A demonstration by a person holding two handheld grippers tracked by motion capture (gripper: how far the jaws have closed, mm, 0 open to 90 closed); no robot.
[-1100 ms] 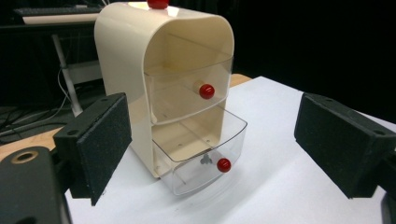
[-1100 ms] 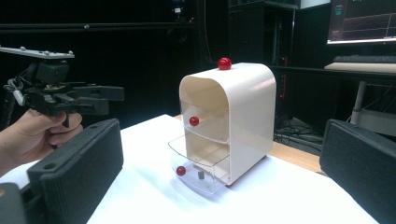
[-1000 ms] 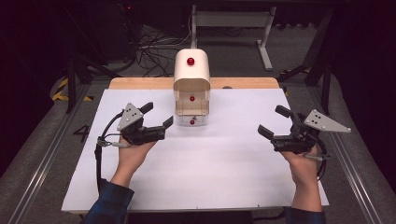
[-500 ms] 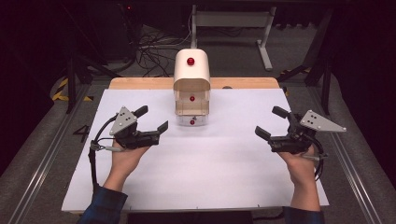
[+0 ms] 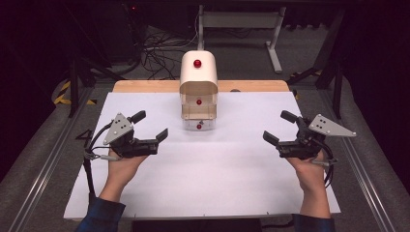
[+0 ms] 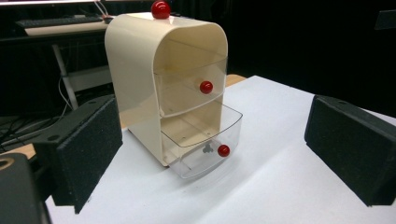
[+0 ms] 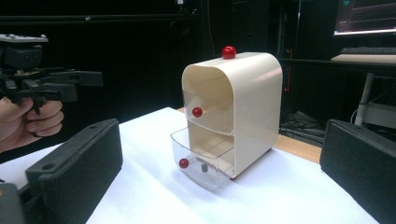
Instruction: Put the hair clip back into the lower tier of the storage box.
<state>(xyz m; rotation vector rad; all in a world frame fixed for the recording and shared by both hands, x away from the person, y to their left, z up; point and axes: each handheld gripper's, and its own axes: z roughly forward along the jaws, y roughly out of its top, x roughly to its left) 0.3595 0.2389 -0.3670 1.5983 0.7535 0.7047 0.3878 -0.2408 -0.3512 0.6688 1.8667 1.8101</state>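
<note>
A cream two-drawer cabinet (image 5: 198,79) with red knobs stands at the back middle of the white sheet (image 5: 217,183). Its clear lower drawer (image 5: 198,125) is pulled partly out, and a small dark object (image 6: 208,149) lies inside it. The upper drawer (image 6: 187,91) is pushed in. My left gripper (image 5: 151,126) hovers left of the cabinet, pointing toward it; its jaws have just been opening and nothing is between the pads (image 6: 84,154). My right gripper (image 5: 279,127) hovers right of the cabinet, open, with nothing between its pads (image 7: 79,163).
A wooden board (image 5: 145,86) edges the sheet at the back. Metal rails (image 5: 46,164) run along both table sides. Cables (image 5: 154,53) and a desk frame (image 5: 241,19) lie beyond the table. A monitor (image 7: 369,16) glows at the far right.
My left gripper has drawn away from the cabinet, to the left and a little nearer the person, and its jaws stand slightly wider. The right gripper has barely moved.
</note>
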